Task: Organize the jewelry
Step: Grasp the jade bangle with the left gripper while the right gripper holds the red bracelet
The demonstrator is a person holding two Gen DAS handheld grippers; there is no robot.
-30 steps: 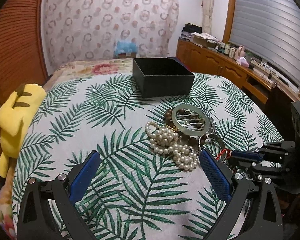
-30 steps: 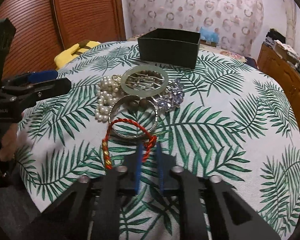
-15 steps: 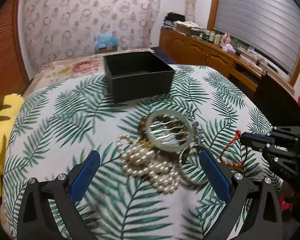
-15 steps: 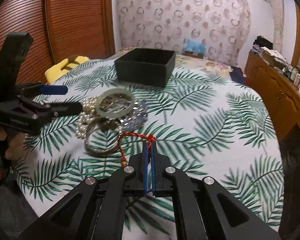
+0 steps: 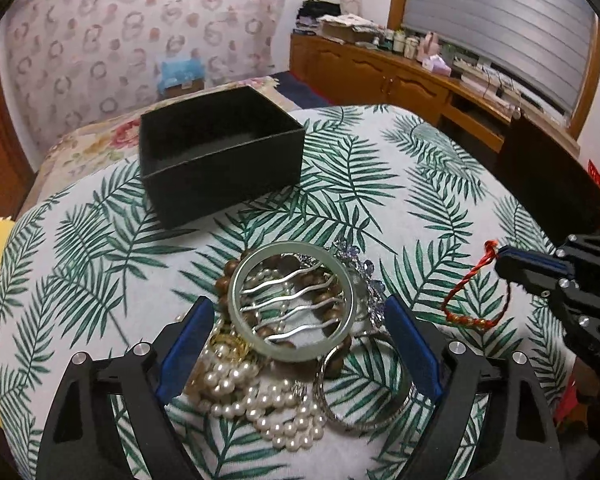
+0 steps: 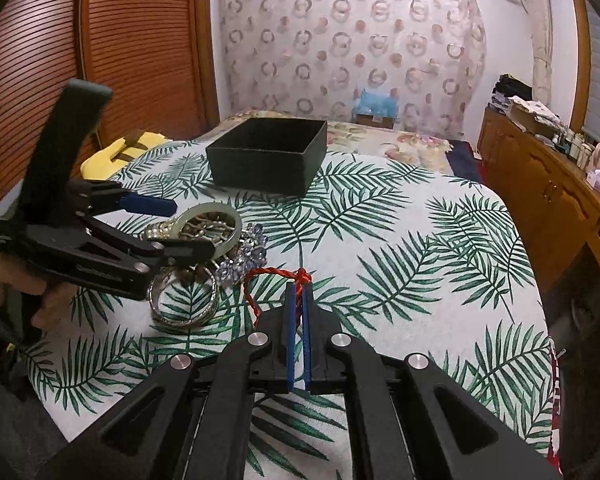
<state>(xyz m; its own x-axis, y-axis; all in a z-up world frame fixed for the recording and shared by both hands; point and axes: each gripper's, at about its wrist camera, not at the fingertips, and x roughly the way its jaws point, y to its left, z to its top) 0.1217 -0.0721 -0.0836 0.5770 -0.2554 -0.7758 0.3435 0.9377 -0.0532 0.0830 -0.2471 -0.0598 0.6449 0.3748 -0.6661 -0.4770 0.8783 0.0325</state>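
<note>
L wrist: L gripper (image 5: pixel 296 320) jaws closing, pads not yet touching anything; jade bangle (image 5: pixel 292 300) sits between them atop the pile w/ pearls (image 5: pixel 260 400) and silver bangle (image 5: pixel 360 400) on the leaf cloth (image 5: pixel 380 184). Black box (image 5: pixel 220 160) beyond, open. Far right, R gripper (image 5: pixel 512 264) clamps red cord (image 5: pixel 476 292).

R wrist: R gripper (image 6: pixel 298 292) fingers together on red cord (image 6: pixel 276 276), lifted just beside pile. L gripper (image 6: pixel 180 228) straddles jade bangle (image 6: pixel 212 224). Box (image 6: pixel 266 154) further back.

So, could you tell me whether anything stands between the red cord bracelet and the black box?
Nothing visible does. The right tool is shut on the red cord bracelet, lifted clear of the jewelry pile, and only bare leaf-print cloth lies before the open black box.
</note>
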